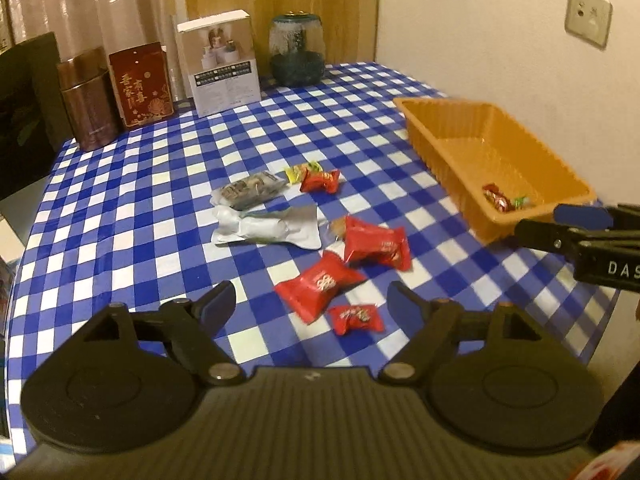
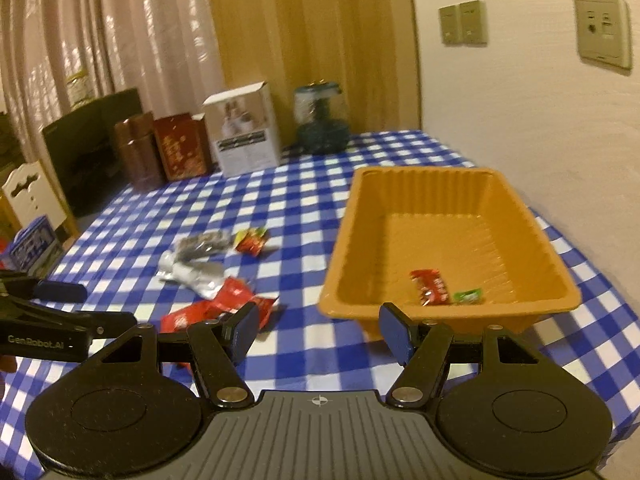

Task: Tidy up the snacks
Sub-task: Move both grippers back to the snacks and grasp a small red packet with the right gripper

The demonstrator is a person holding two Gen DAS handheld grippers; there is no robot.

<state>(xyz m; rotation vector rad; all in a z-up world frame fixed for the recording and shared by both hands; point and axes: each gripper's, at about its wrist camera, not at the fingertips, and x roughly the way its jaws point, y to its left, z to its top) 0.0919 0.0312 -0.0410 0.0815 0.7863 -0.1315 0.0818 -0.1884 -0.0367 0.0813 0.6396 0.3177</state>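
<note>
An orange plastic tray point(image 1: 440, 120) point(image 2: 420, 174) stands on the right of the checked table, holding a red candy point(image 2: 430, 285) and a green candy point(image 2: 467, 295). Loose snacks lie to its left: two large red packets point(image 1: 376, 244) point(image 1: 320, 284), a small red candy point(image 1: 355, 317), a silver pouch point(image 1: 268, 228), a dark clear packet point(image 1: 250, 190), and another red packet point(image 1: 320, 181) beside a yellow candy point(image 1: 296, 171). My left gripper point(image 1: 310, 304) hangs open just short of the nearest red packet, gripping nothing. My right gripper point(image 2: 320, 330) is open and empty at the tray's near left corner.
Along the back edge stand a brown tin point(image 1: 86, 104), a red tin point(image 1: 142, 84), a white box point(image 1: 222, 64) and a glass jar point(image 1: 298, 52). A wall with sockets point(image 1: 588, 16) runs close behind the tray. The table's rounded edge drops off at left and right.
</note>
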